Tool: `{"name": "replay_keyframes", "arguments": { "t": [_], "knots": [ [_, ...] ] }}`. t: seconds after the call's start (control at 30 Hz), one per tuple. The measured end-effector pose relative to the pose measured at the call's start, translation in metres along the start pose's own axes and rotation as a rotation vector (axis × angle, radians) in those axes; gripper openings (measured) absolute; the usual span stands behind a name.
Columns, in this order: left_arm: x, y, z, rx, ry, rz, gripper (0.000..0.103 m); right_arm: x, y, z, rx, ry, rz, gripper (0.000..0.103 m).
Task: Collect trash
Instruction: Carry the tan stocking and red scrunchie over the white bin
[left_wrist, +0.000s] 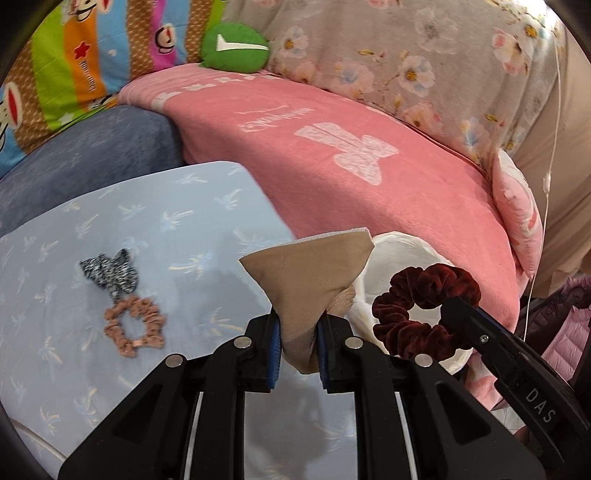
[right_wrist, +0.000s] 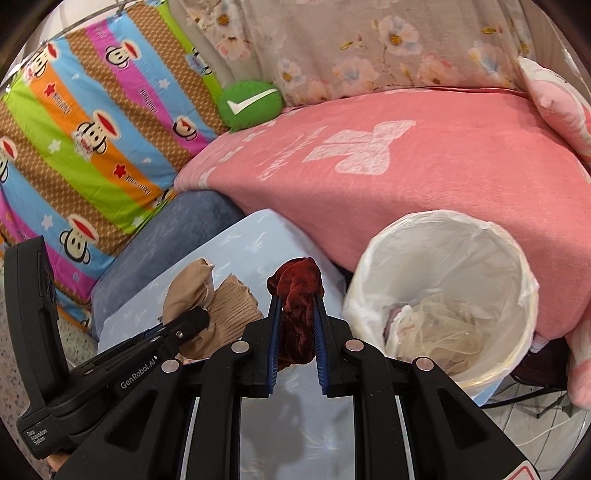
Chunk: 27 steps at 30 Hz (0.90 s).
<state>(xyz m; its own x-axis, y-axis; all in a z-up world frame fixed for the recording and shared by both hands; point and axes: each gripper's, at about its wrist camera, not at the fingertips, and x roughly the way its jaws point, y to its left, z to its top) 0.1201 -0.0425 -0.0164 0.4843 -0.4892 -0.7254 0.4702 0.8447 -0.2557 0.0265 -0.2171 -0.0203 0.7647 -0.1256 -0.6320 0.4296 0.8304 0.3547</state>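
Observation:
My left gripper (left_wrist: 298, 334) is shut on a beige stocking (left_wrist: 308, 280), lifted above the light blue sheet (left_wrist: 166, 229). In the right wrist view the same beige stocking (right_wrist: 195, 291) hangs from the left gripper (right_wrist: 201, 319) at the lower left. My right gripper (right_wrist: 297, 317) is shut on a dark red velvet scrunchie (right_wrist: 295, 295), seen as a ring in the left wrist view, the dark red scrunchie (left_wrist: 421, 306). A white bin lined with a clear bag (right_wrist: 443, 295) stands to the right, with crumpled netting inside. A tan scrunchie (left_wrist: 133, 326) and a black-and-white scrunchie (left_wrist: 110, 275) lie on the sheet.
A pink blanket (left_wrist: 351, 166) covers the bed behind the bin. A floral quilt (left_wrist: 406, 55), a striped cartoon pillow (right_wrist: 92, 140) and a green check-mark cushion (right_wrist: 249, 103) lie at the back. A dark blue pillow (left_wrist: 81, 162) lies left. A white cord (left_wrist: 550, 166) hangs at right.

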Motion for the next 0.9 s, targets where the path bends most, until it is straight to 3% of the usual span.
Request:
{"name": "replay_keyframes", "arguments": {
  "t": [0.5, 0.77, 0.87, 0.9],
  "knots": [
    [0.034, -0.074, 0.003, 0.123, 0.062, -0.067, 0.016, -0.018, -0.084, 0.016, 0.114, -0.054, -0.075, 0.016],
    [0.048, -0.107, 0.005, 0.173, 0.079, -0.102, 0.019, -0.022, -0.109, 0.024, 0.142, -0.074, -0.103, 0.017],
    [0.049, -0.114, 0.005, 0.172, 0.077, -0.102, 0.04, -0.022, -0.113, 0.026, 0.145, -0.085, -0.118, 0.021],
    [0.048, -0.115, 0.005, 0.171, 0.061, -0.093, 0.054, -0.023, -0.114, 0.027, 0.144, -0.093, -0.124, 0.021]
  ]
}}
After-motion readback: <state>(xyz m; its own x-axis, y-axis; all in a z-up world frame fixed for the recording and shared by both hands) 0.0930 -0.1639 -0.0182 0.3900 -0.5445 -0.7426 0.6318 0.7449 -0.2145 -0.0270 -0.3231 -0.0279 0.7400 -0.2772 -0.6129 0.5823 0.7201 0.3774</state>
